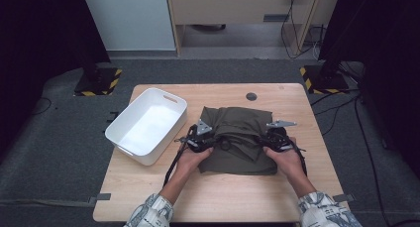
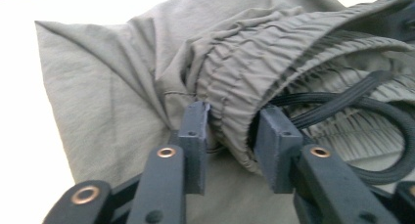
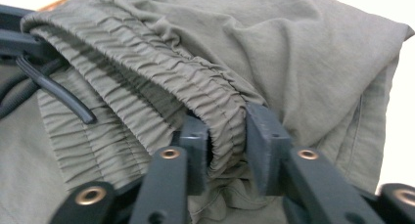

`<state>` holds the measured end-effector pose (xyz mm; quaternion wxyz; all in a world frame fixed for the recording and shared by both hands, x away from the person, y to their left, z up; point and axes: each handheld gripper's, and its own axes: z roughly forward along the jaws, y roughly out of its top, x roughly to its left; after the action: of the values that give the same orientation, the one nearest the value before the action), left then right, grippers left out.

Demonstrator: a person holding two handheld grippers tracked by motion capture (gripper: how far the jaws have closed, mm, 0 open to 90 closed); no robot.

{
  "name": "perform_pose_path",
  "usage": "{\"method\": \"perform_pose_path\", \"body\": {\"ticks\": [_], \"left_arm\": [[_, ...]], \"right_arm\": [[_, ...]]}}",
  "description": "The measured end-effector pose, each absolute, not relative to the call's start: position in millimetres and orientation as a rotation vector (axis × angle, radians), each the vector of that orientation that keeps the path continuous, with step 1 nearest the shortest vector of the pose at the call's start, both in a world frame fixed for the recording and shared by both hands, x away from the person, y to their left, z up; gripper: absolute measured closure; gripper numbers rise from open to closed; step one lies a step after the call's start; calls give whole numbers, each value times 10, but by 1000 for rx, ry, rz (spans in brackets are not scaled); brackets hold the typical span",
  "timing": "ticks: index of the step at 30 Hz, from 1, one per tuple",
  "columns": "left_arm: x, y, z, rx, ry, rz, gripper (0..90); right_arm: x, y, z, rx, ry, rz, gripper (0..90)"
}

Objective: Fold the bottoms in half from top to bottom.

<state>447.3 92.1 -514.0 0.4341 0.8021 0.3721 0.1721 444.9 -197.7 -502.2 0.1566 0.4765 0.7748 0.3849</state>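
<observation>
Wooden counter (image 1: 218, 197) (seen from the high view), carrying all items; a small dark round disc (image 1: 251, 96) sits near its far edge. No brand, label or legible writing can be read on any surface.

White plastic bin (image 1: 174, 125), rectangular with a slot handle at its far end, stands on the left part of the counter, just beside the garment and set at an angle to the counter's edge.

Olive-green garment (image 1: 242, 123) with an elasticated, gathered waistband (image 2: 254, 62) lies folded at the centre of the counter, between the two hands; a black drawstring cord (image 2: 391, 121) loops out of the waistband opening.

Left claw (image 2: 230, 141), held in the person's left hand (image 1: 190, 160), is clamped on the gathered waistband at the garment's left side, its two black pads pressing the bunched fabric from either side.

Right claw (image 3: 227, 145), held in the right hand (image 1: 289, 162), is likewise clamped on a fold of the waistband at the garment's right side (the fabric fills the gap between the pads).

Patterned sleeves (image 1: 151, 212) enter from the near edge.
</observation>
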Motion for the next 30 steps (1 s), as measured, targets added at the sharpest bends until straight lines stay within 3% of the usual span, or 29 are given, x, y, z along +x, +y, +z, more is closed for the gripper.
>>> {"method": "perform_pose_path", "body": {"ticks": [7,10,30], "left_arm": [[4471,920,-5048,1998,927,430,757],[4438,926,-4970,1981,925,418,798],[4129,989,-4763,2001,894,418,806]], "right_arm": [[4468,-1963,-5005,1349,2207,1116,847],[4464,-1955,-4968,1342,2211,1124,851],[4322,-1976,-4755,1273,2204,1226,853]]}}
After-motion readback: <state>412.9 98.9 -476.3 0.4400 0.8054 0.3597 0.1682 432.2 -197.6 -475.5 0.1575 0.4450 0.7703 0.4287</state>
